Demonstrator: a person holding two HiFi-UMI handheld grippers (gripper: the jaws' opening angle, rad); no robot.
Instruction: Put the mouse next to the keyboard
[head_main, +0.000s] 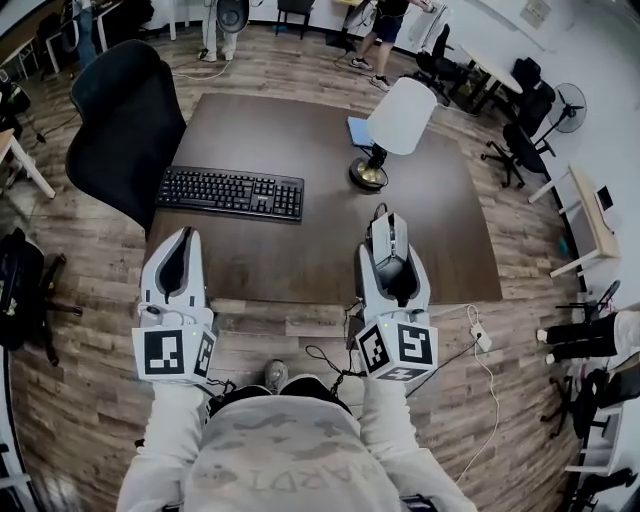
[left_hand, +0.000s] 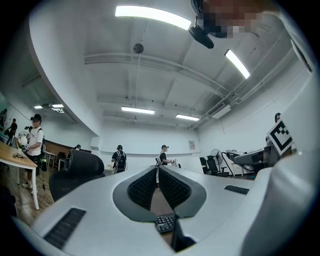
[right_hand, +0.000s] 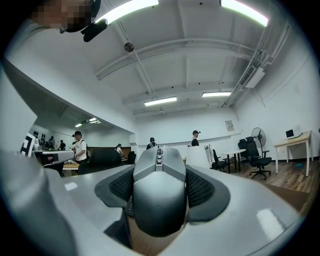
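Now, from the head view, your right gripper (head_main: 388, 230) has its jaws closed on the grey mouse (head_main: 387, 243), one jaw on each flank. The mouse's long axis runs along the jaws, and its front points away from you toward the far edge of the tabletop (head_main: 300, 250). It sits over the near edge, right of the middle; whether it touches the wood cannot be told. The keyboard (head_main: 231, 193) lies well apart from it by the left edge, its long side running left to right. A lamp (head_main: 403, 115) stands beyond the mouse. Your left gripper (head_main: 184, 238) hovers over the near left corner.

From the left gripper view, its jaws meet at the tips with nothing between them, and a strip of keyboard (left_hand: 165, 223) shows below.

From the right gripper view, the mouse (right_hand: 160, 200) fills the gap between the jaws, with its rounded back toward the camera and its wheel end far.
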